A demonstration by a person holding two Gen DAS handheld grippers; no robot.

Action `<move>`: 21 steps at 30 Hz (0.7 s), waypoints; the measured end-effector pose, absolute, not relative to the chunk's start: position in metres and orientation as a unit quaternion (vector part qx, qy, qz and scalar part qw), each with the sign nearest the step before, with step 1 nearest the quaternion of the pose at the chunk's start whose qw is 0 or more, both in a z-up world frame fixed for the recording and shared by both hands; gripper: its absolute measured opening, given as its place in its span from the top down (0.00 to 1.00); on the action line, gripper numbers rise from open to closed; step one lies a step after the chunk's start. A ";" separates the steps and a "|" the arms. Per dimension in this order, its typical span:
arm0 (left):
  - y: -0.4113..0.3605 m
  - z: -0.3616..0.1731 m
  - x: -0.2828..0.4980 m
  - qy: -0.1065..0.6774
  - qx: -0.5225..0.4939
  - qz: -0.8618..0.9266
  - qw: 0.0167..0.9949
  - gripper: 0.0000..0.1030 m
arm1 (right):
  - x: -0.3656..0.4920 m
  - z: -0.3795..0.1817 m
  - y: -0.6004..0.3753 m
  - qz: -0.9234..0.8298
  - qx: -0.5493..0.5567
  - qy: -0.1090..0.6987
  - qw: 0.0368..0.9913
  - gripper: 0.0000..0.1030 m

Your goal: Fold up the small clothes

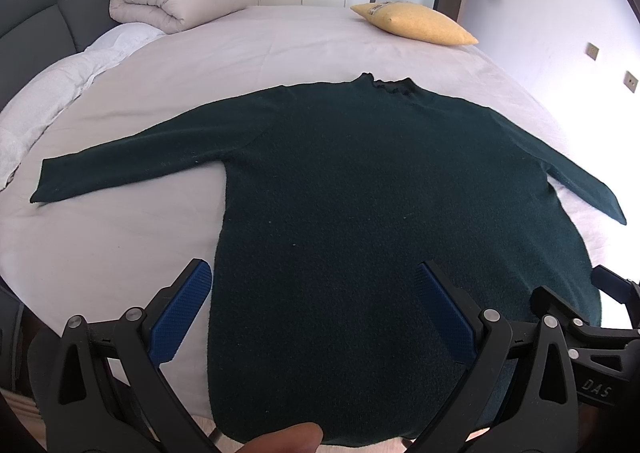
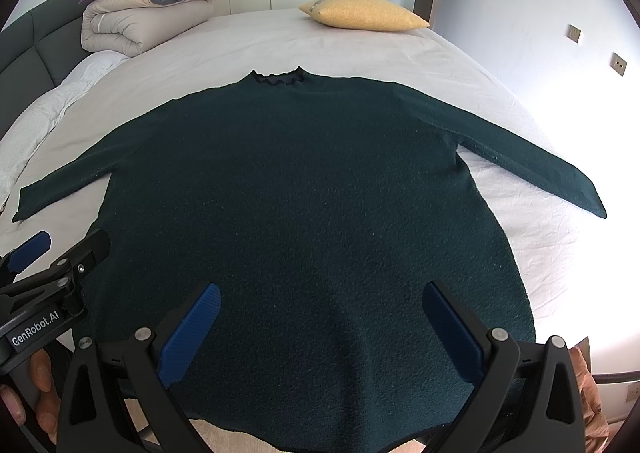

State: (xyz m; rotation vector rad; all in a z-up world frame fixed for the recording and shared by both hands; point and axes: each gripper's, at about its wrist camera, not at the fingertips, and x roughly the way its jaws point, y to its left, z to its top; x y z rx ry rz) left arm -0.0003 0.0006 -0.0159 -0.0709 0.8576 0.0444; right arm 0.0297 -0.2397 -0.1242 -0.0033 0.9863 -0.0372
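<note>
While the dark green long-sleeved knit sweater (image 1: pixel 360 189) lies flat and face-up on the pale bedsheet (image 1: pixel 280 45), collar away from the person and both sleeves spread wide, no fold appears to have been made.

Item 1, left gripper (image 1: pixel 312 305): black frame, blue ribbed pads (image 1: pixel 180 313); jaws spread wide, holding nothing. It hovers over the hem end, straddling the sweater's left side edge, one pad over bare sheet, the other over fabric. A fingertip shows at the bottom edge of its view.

Item 2, right gripper (image 2: pixel 320 329): same build; jaws wide apart, empty, poised over the lower body of the garment and pointing toward the collar (image 2: pixel 278 78). A hand (image 2: pixel 32 385) holding the left tool shows at the lower left of its view.

Handling note, as judgement: a sleeve fold likely comes first. Pinch each cuff or shoulder through a single layer, lift low, and lay it across the body without dragging the knit.

Also present: rolled beige quilt (image 1: pixel 168 1), yellow cushion (image 1: pixel 416 23), dark padded headboard (image 1: pixel 36 13).
</note>
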 end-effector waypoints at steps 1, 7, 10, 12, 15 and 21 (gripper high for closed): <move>0.000 -0.016 0.000 0.415 -0.035 0.020 0.909 0.00 | 0.029 -0.124 -0.240 -0.017 -0.001 0.474 0.881 0.00; 0.007 -0.023 0.009 0.430 -0.082 -0.016 0.899 0.00 | 0.030 -0.121 -0.272 -0.025 0.037 0.459 0.887 0.00; 0.013 -0.027 0.021 0.440 -0.122 -0.042 0.888 0.00 | 0.030 -0.115 -0.319 -0.033 0.091 0.435 0.895 0.00; 0.016 -0.029 0.031 0.446 -0.146 -0.055 0.882 0.00 | 0.030 -0.110 -0.361 -0.058 0.136 0.418 0.896 0.00; 0.017 -0.034 0.047 0.453 -0.173 -0.078 0.871 0.00 | 0.027 -0.111 -0.443 -0.107 0.242 0.385 0.884 0.00; 0.009 -0.042 0.069 0.451 -0.202 -0.110 0.862 0.00 | 0.022 -0.133 -0.593 -0.191 0.387 0.325 0.841 0.00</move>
